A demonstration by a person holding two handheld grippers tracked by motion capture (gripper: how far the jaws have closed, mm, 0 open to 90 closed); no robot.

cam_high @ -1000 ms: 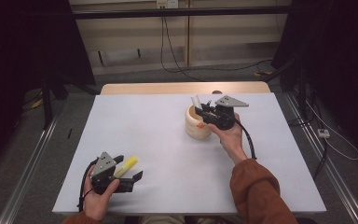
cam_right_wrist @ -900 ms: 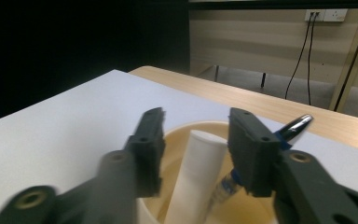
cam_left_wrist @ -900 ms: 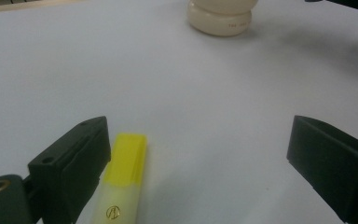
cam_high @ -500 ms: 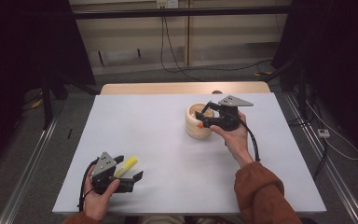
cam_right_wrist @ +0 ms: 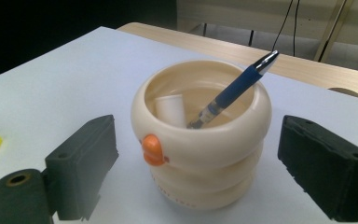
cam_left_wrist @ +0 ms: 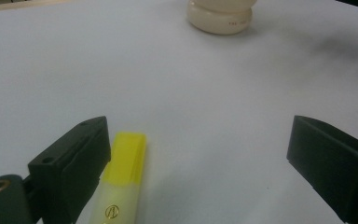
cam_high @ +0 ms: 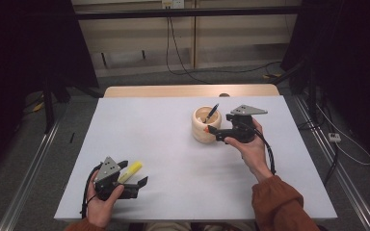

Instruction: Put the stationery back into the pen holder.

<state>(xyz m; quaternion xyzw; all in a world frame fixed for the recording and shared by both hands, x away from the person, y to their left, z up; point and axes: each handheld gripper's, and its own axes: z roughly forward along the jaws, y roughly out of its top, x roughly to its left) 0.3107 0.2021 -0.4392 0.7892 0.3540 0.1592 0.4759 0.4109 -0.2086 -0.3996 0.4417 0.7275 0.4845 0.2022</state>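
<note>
Right gripper view puts the cream pen holder [cam_right_wrist: 200, 140] straight ahead of the right tongs [cam_right_wrist: 214, 172], standing upright on the white desk [cam_right_wrist: 51, 79], with a blue pen [cam_right_wrist: 228, 91] leaning inside it, tip down, cap end past the far rim, and a white cylinder [cam_right_wrist: 170, 109] beside it. The right tongs have just been opening; their jaws now stand spread to either side of the holder, touching neither it nor the pen, so that pen looks already delivered.

In the high view the holder [cam_high: 205, 126] sits just beside the right tongs [cam_high: 211, 131], while the yellow highlighter [cam_high: 130, 171], likely the next thing to go in, lies near the front edge of the desk [cam_high: 173, 159], well apart from the holder. The highlighter's long axis points roughly from the left tongs [cam_high: 134, 175] toward the holder.

The left hand is much the nearer. In the left gripper view the highlighter [cam_left_wrist: 121, 182] lies inside the gap, right against the left jaw, running along the tongs' own line, with the holder [cam_left_wrist: 220, 16] far ahead. The left tongs [cam_left_wrist: 196, 149] are spread wide and pinch nothing.
</note>
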